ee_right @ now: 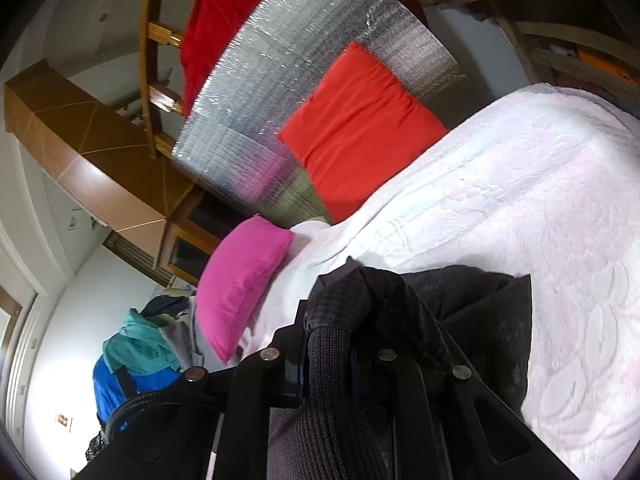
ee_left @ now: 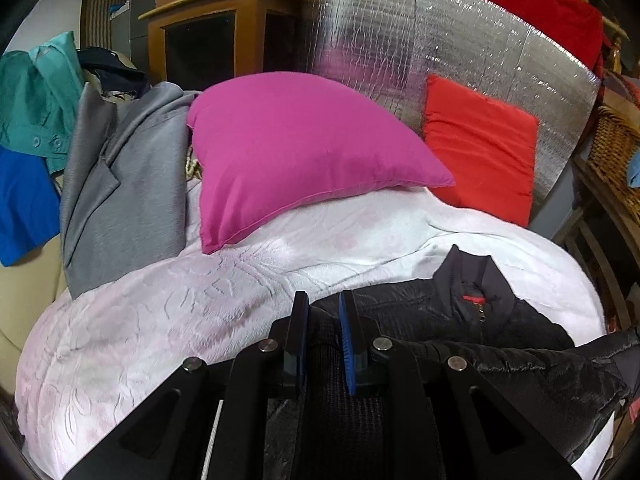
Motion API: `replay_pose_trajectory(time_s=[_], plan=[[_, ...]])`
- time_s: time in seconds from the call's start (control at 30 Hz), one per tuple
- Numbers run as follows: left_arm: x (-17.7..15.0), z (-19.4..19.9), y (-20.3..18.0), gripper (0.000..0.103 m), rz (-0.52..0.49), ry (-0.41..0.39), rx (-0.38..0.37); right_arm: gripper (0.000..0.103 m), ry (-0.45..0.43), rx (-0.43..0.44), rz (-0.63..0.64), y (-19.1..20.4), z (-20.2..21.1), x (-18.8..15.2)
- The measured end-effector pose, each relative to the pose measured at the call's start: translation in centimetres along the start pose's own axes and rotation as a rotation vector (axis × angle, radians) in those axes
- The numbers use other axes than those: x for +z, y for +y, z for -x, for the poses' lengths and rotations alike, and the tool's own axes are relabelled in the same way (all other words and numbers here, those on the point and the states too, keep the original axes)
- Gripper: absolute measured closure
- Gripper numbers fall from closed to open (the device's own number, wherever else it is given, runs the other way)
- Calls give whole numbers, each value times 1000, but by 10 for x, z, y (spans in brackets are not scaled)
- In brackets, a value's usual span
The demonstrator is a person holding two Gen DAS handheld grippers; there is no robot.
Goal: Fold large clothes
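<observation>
Both grippers clamped ribbed cuffs of the black jacket (ee_left: 460,320): left gripper (ee_left: 323,312) and right gripper (ee_right: 330,320) each had cloth wedged between closed jaws. Jacket lay collar-up along the white blanket's (ee_left: 200,300) near edge.

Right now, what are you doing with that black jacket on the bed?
A person is folding a black jacket on the white blanket. They hold a gripper in each hand. The left gripper has its jaws closed on the jacket's ribbed knit edge, and the right gripper is clamped on another ribbed part that drapes over it. The jacket lies in front of a pink pillow and a red pillow.
</observation>
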State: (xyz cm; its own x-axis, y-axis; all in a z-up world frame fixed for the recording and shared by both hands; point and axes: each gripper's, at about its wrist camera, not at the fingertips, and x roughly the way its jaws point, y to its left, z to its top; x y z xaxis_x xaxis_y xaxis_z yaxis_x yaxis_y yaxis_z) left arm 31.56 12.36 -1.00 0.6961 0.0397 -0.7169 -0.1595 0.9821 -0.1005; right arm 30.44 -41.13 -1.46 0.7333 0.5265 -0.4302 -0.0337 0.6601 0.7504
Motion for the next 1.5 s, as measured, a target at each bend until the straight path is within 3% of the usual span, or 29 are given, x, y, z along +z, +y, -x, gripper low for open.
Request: replay_pose_trajectory(time_s=[0.77,1.37,1.43,1.5], plan=[[2,-137,-16,87,-78,196,110,87,164,-156,-126,-79,-117,32],[-2,-178,-21,84,-96,234,149,85,218,-169,-232,-112,-146,27],[1,-177,-17,84,-68,228,136,81,213,-140,-273,-114,-145,27],[6,-173,-11,70,-21,226,94,67,207,-82,-331,-118,-143,28]])
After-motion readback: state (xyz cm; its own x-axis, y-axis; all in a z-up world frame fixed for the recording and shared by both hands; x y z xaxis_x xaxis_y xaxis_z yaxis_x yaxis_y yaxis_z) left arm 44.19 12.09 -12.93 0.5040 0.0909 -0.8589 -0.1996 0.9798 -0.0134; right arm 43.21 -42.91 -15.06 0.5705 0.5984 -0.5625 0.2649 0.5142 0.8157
